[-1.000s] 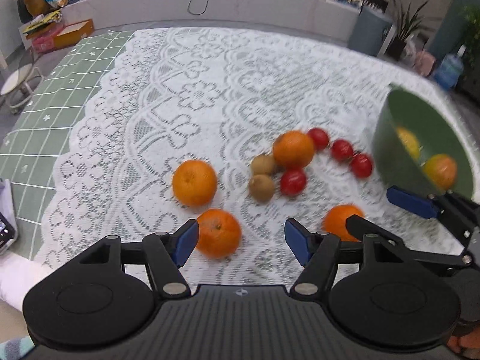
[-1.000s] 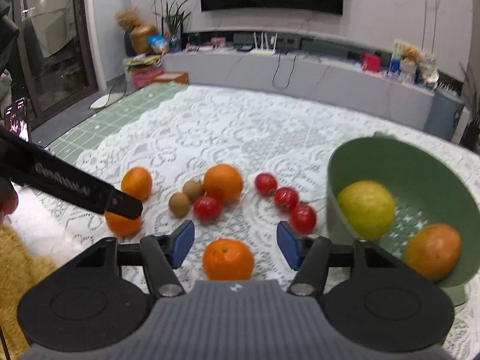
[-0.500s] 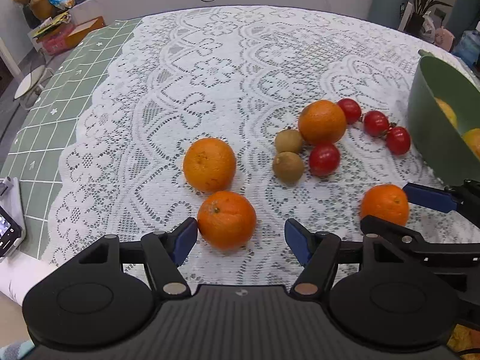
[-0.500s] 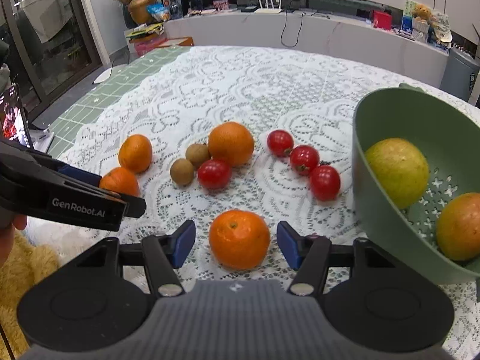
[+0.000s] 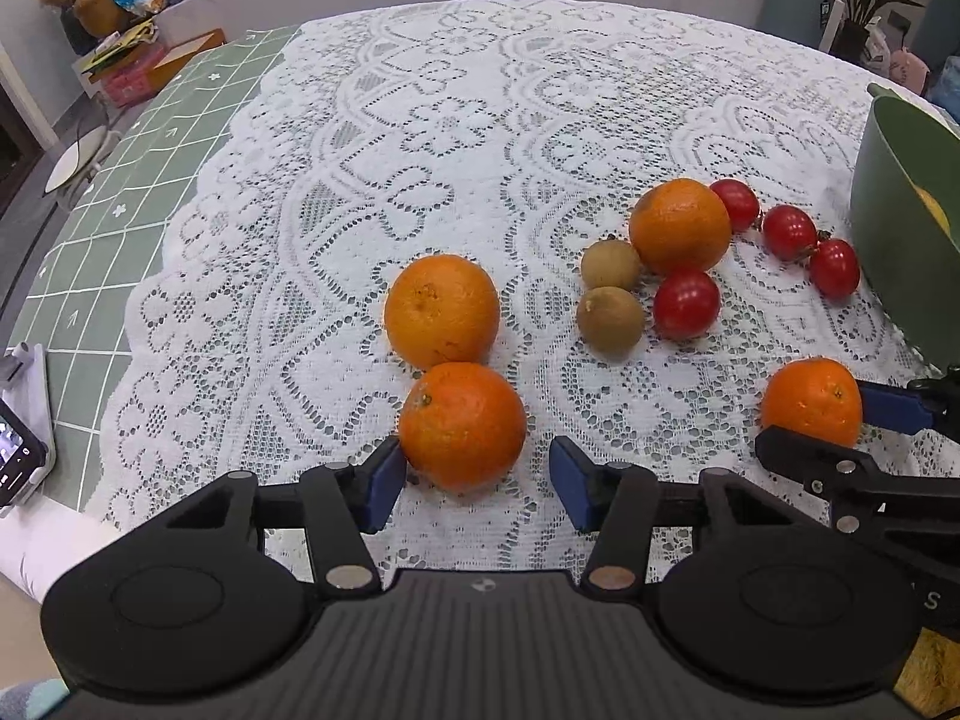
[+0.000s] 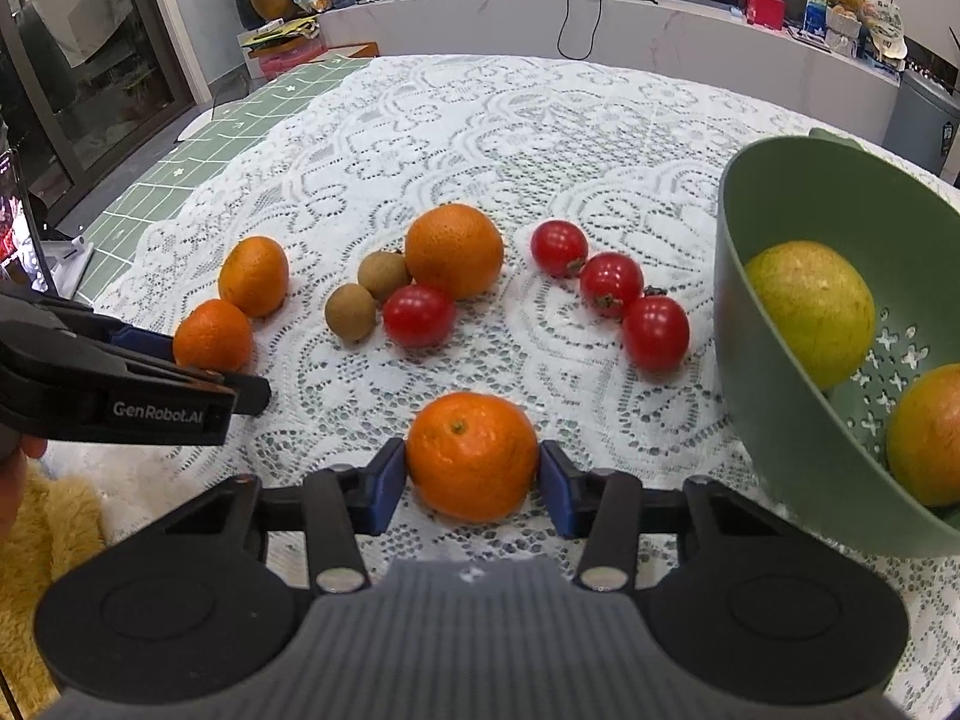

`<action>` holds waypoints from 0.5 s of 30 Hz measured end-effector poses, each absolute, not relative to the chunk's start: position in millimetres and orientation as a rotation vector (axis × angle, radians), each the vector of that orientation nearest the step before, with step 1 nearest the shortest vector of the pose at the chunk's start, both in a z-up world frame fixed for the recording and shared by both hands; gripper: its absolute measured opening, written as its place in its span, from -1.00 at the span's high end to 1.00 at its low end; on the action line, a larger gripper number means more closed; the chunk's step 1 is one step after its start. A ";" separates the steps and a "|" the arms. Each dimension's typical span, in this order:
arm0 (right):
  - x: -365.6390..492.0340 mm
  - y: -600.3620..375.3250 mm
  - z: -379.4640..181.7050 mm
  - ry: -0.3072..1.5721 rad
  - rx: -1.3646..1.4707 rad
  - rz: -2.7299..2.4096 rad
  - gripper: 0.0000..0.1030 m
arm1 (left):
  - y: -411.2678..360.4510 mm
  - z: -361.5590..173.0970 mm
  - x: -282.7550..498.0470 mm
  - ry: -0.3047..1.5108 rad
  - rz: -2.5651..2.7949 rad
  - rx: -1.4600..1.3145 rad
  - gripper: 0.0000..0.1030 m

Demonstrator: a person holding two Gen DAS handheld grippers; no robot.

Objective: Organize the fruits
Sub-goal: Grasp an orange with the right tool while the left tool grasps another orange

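Note:
Fruit lies on a white lace tablecloth (image 5: pixel 480 120). My left gripper (image 5: pixel 480 477) is open; a near orange (image 5: pixel 462 426) sits between its blue pads, touching the left pad (image 5: pixel 384 480), with a gap at the right. A second orange (image 5: pixel 441 309) lies just behind it. My right gripper (image 6: pixel 474 483) has both pads against another orange (image 6: pixel 473 456) on the cloth, which also shows in the left wrist view (image 5: pixel 810 399). A green colander bowl (image 6: pixel 780 420) at the right holds a yellow-green fruit (image 6: pixel 810 312) and an orange fruit (image 6: pixel 930 438).
A large orange (image 6: pixel 454 250), two brown kiwis (image 6: pixel 351 312), a lone tomato (image 6: pixel 418 316) and three tomatoes (image 6: pixel 612 285) lie mid-table. A phone on a stand (image 5: pixel 18 462) stands at the left edge. Green checked cloth (image 5: pixel 120 180) covers the table's left side.
Both grippers have moved forward and down toward the table. The left one now has the near orange between its pads. The right one's pads have closed in onto its orange.

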State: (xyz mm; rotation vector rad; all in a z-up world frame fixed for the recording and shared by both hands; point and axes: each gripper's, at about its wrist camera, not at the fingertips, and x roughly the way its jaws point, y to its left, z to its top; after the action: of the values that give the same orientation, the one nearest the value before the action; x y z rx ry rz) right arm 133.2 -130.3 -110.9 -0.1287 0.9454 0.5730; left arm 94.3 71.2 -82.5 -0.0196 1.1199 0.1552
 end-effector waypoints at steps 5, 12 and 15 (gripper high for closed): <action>132.3 -129.2 -111.0 0.942 -0.136 0.574 0.14 | 72.1 -81.4 94.3 1.103 0.179 -0.013 0.06; 131.6 -129.3 -110.8 0.940 -0.140 0.575 0.15 | 70.3 -81.8 93.8 1.100 0.184 0.002 0.03; 131.8 -129.3 -110.9 0.940 -0.140 0.575 0.15 | 74.3 -82.3 94.9 1.107 0.200 -0.023 -0.08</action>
State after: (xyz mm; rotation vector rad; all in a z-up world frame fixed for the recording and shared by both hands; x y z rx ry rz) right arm 131.8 -129.3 -110.9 -0.1401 0.9397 0.5749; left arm 94.9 74.3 -82.3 -0.0226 1.1067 0.2003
